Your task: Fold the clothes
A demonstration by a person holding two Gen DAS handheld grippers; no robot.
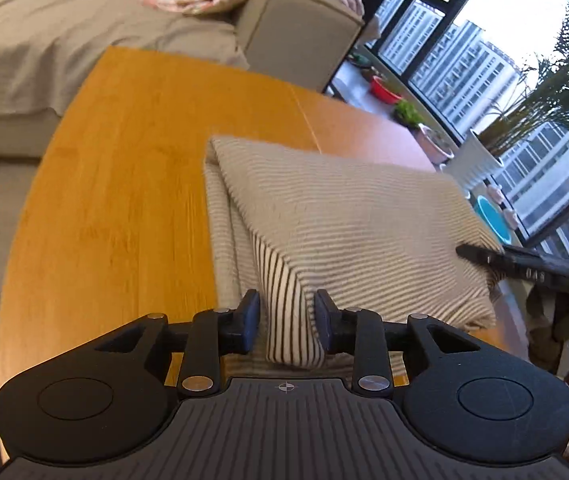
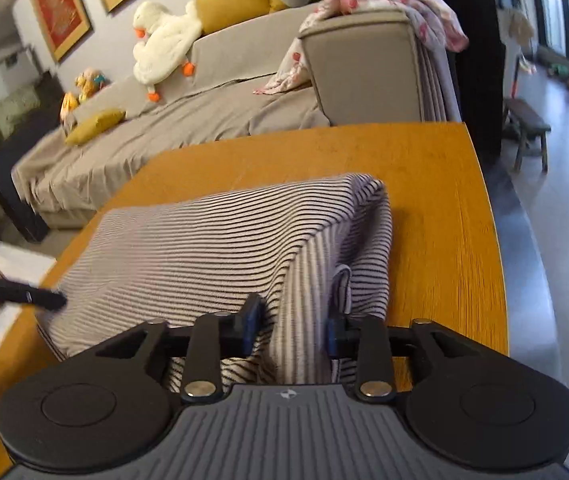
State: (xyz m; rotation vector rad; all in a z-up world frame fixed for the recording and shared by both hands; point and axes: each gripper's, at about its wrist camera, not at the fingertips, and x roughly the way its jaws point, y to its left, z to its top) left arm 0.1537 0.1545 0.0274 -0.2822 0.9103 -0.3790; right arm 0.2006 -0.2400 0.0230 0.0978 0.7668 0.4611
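Nearest, my left gripper (image 1: 286, 320) pinched a raised fold of the striped garment (image 1: 344, 232) tight between its pads. My right gripper (image 2: 291, 326) clasped another bunched fold of that cloth, its jaws standing wider. The garment lay half folded on the orange wooden table (image 2: 444, 184), lifted at both held corners. Beyond stood a grey sofa (image 2: 244, 92).

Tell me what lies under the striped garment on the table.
The striped garment rests on the wooden table, folded over its own lower layers. Whatever else might lie beneath is covered by the cloth.
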